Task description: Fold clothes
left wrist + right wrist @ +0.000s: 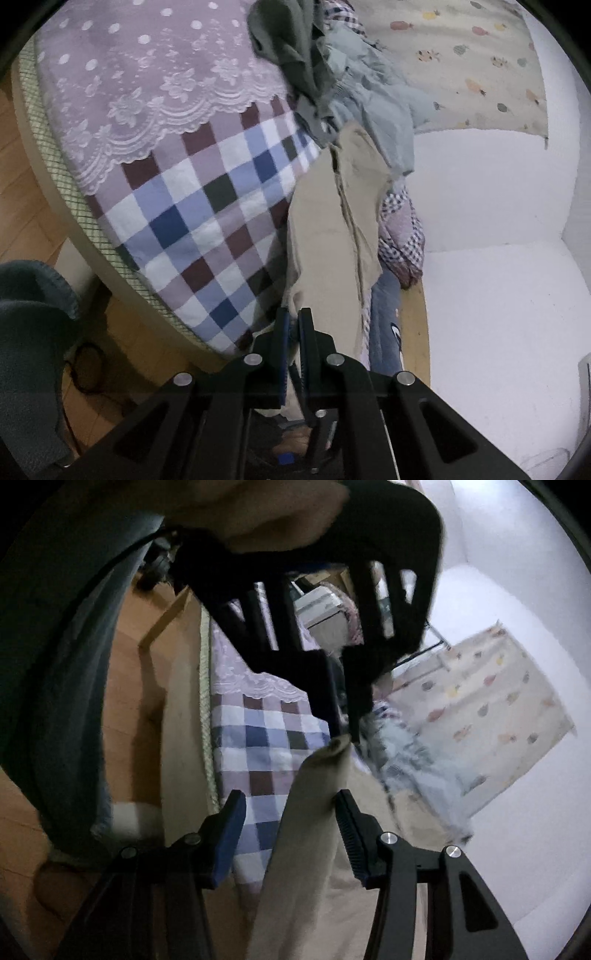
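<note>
A: The left gripper (293, 321) has its two fingers drawn tight together on a corner of the beige trousers (332, 229). In the right wrist view that same gripper (343, 734) comes down from above and pinches the top fold of the cloth.

B: And the right gripper (290, 825)?

A: Its fingers stand wide apart. The beige cloth hangs between them, against the ribbed right finger (351, 834) and clear of the blue-padded left one (231, 830). It grips nothing.

B: Where do the trousers lie?

A: Lifted at one end, the rest trailing over the checked blanket (207, 206) on the bed, up to a heap of clothes (332, 81): grey-green pieces and a small-checked shirt (402, 236).

B: What else?

A: A lilac lace cover (140, 85) lies over the blanket's far part, a white sofa (498, 295) stands beside the bed, and a fruit-print cloth (472, 62) lies beyond it. Wooden floor (22, 192) shows at the left.
</note>
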The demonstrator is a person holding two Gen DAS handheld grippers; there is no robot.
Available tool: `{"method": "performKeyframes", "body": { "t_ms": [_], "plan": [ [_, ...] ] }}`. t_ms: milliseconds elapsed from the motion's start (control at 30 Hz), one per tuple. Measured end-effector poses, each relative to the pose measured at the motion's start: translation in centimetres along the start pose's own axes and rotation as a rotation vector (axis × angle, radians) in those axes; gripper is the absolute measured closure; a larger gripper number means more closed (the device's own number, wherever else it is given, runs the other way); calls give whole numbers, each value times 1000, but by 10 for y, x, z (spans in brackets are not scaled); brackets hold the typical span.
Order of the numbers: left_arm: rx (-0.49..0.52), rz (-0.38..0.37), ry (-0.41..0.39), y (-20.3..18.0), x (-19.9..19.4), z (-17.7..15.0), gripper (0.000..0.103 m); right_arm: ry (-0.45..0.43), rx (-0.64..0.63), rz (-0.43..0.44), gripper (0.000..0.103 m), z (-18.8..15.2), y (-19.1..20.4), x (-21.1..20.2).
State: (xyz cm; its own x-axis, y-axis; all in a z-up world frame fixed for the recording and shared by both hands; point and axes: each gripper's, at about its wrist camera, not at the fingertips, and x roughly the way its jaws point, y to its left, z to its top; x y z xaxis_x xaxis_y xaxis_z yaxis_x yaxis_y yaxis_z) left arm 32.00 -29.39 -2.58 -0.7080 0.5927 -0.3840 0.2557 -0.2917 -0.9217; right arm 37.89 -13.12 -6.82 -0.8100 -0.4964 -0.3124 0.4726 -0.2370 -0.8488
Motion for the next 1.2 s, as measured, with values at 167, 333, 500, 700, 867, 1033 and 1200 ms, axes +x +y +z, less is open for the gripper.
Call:
{"method": "performKeyframes", "body": {
  "t_ms": [167,333,500,700,867,1033,1200],
  "plan": [
    [-27,-27,9,4,-3,1,99,2,-41,-127,51,3,2,7],
    [-50,-26,3,9,-4,0,99,53,-7,-124,95,2,-11,20],
    [-91,-27,-32,16,-7,-1,98,67,99,-43,99,7,-34,17],
    [-112,-11,-127,19,-17,-9,73,99,349,111,99,9,-76,17],
    [-193,-93,-161,29,-17,-25,47,124,490,170,99,4,-98,12],
    [-195,-140,-176,24,-9,-36,37,121,564,208,99,4,-103,3],
    [-181,-166,-157,15,8,-43,37,112,597,228,99,7,-107,1]
  ]
}}
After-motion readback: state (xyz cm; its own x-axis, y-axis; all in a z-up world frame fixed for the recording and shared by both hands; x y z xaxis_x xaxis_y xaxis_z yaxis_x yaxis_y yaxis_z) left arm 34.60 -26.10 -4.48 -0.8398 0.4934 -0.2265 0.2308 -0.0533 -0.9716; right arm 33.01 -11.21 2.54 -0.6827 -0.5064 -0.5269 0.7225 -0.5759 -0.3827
